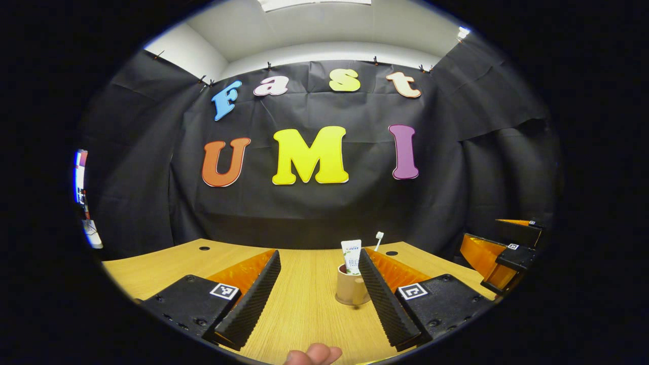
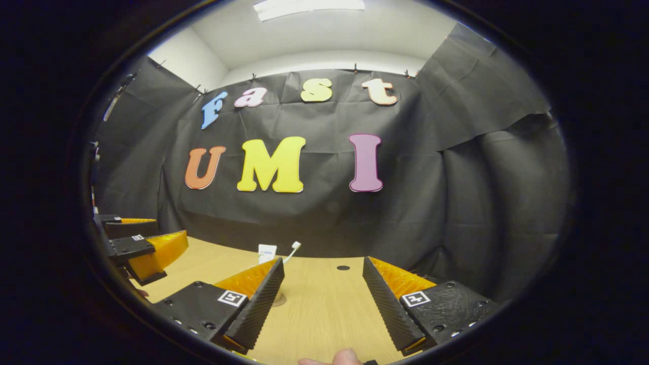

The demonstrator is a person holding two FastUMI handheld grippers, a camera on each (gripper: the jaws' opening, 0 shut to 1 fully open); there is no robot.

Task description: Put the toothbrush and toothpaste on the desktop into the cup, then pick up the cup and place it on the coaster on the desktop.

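Observation:
A beige cup (image 1: 350,290) stands upright on the wooden desktop (image 1: 304,314). A white toothpaste tube (image 1: 351,256) and a white toothbrush (image 1: 379,239) stick up out of it. My left gripper (image 1: 318,253) is open, and the cup stands ahead between its fingers, close to the right one. In the right gripper view the toothpaste (image 2: 266,252) and toothbrush (image 2: 293,249) rise behind the left finger, which hides most of the cup. My right gripper (image 2: 323,259) is open and holds nothing. A thin round rim shows under the cup; whether it is the coaster I cannot tell.
The right gripper (image 1: 480,229) hovers at the desk's right side in the left gripper view. The left gripper (image 2: 170,227) sits at the far left in the right gripper view. Cable holes (image 1: 204,248) (image 2: 343,267) mark the desk's back. A thumb (image 1: 314,355) shows below.

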